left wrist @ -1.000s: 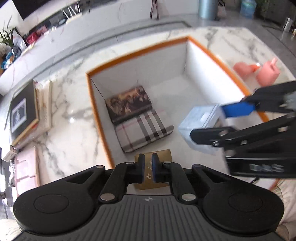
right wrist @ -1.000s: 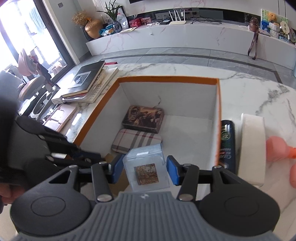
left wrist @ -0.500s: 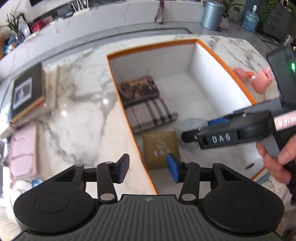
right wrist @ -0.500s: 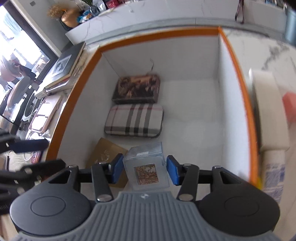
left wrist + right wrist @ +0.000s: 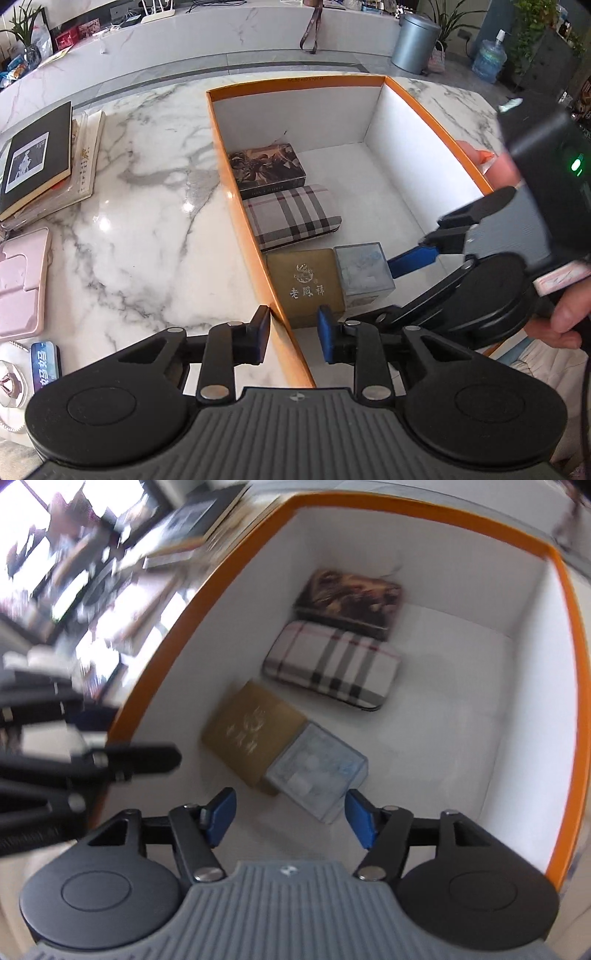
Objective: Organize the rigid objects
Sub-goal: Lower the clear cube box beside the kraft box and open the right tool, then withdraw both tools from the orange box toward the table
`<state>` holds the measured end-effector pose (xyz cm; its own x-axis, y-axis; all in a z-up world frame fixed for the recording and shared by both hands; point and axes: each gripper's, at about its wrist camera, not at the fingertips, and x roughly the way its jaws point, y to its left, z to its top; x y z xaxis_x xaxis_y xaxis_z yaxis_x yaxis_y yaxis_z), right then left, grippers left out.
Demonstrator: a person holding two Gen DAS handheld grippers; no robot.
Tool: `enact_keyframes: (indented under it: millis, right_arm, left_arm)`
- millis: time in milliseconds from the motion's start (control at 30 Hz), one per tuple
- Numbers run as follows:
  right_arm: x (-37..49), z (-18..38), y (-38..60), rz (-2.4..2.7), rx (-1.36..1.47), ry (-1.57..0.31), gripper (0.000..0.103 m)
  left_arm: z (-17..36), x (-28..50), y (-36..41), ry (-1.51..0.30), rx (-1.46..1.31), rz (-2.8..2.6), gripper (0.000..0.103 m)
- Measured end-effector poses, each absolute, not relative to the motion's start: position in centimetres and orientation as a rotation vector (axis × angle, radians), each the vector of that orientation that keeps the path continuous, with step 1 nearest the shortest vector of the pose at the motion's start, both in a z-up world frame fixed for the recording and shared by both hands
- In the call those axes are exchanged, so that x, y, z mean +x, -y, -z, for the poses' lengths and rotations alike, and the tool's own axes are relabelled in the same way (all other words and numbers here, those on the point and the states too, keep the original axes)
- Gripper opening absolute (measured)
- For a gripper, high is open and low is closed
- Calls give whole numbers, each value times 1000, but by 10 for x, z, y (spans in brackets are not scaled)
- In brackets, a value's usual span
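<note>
An orange-rimmed white box holds a dark picture box, a plaid case, a gold box and a clear plastic box in a row along its left wall. My left gripper hovers over that wall's near end, jaws closing with nothing gripped. My right gripper is inside the box just above the clear plastic box. Its jaws are opening and the pads stand off the box's sides. The clear box rests on the floor against the gold box.
A stack of books lies at the marble tabletop's far left, with a pink case and a blue tag nearer. A person's hand holds the right gripper. The box's right half is bare floor.
The left gripper let go of the gold box and drew back over the box's left wall. The right gripper lowered the clear box beside the gold box and released it.
</note>
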<state>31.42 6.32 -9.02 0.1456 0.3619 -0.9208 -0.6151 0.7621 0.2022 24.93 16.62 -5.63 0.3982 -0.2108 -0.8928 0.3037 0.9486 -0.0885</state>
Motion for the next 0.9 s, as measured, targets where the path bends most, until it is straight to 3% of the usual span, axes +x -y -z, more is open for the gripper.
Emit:
enact_keyframes:
  millis: [167,233,900]
  right_arm:
    - [316,93,-81,-717,-383,-1217,66]
    - [319,93,-85,-696,-415,-1194,59]
    - [334,87,-85,-700,-367,-1199,61]
  left_arm:
    - [56,248,-170,-1109,66,337,31]
    - [56,248,-171,-1108,58,341,30]
    - [56,247,-172,-1098,50,358,30]
